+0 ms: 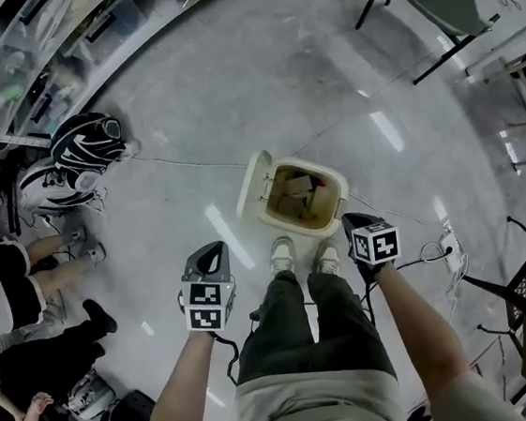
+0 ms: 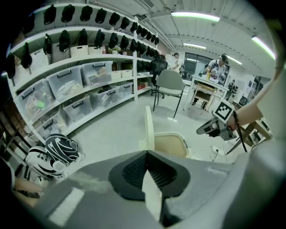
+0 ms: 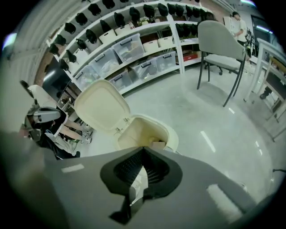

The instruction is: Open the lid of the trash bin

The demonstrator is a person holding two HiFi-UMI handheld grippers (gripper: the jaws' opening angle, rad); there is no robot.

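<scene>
— Your left gripper (image 1: 210,254) and right gripper (image 1: 359,221): what do they hold?
— Nothing. Both pairs of jaws are pressed together, flanking your shoes (image 1: 282,251). Just ahead on the floor (image 1: 277,81) stands the cream trash bin (image 1: 340,196), lid (image 1: 253,185) raised upright, cardboard scraps (image 1: 294,196) inside.

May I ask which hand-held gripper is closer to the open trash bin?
The right hand-held gripper: in the head view its tip is beside the rim of the trash bin, while the left hand-held gripper hangs clear of the raised lid.
</scene>
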